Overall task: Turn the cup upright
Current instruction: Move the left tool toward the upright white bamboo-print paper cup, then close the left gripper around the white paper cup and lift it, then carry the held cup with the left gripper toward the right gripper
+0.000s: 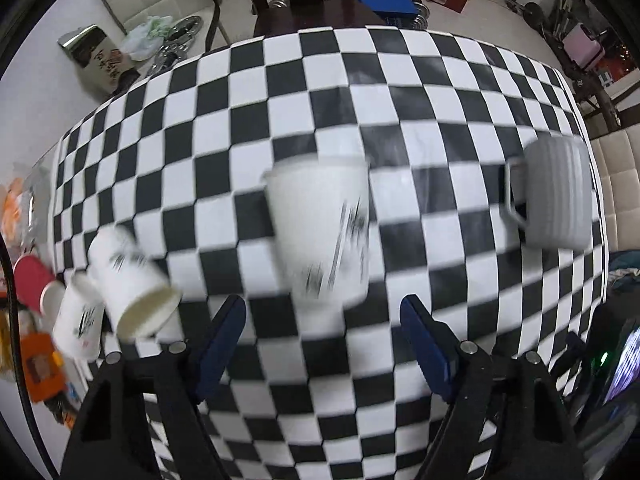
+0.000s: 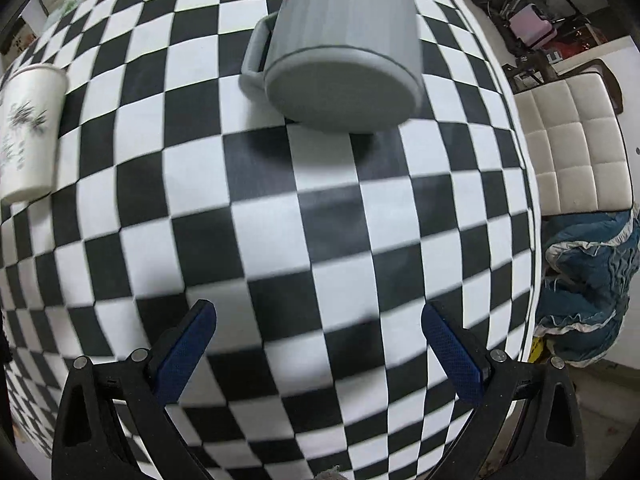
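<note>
A white paper cup (image 1: 320,228) with black print stands upright on the checkered tablecloth (image 1: 420,92), just beyond my open left gripper (image 1: 322,312), apart from both fingers. It also shows at the left edge of the right wrist view (image 2: 30,132). A grey ribbed mug (image 2: 344,44) with a handle on its left stands upside down, flat base up, beyond my open, empty right gripper (image 2: 318,320). The mug shows at the right of the left wrist view (image 1: 558,192).
A white paper cup (image 1: 128,280) lies on its side at the table's left edge beside another white cup (image 1: 78,324) and a red cup (image 1: 32,280). White padded chairs (image 2: 576,144) and blue cloth (image 2: 592,288) lie beyond the right table edge.
</note>
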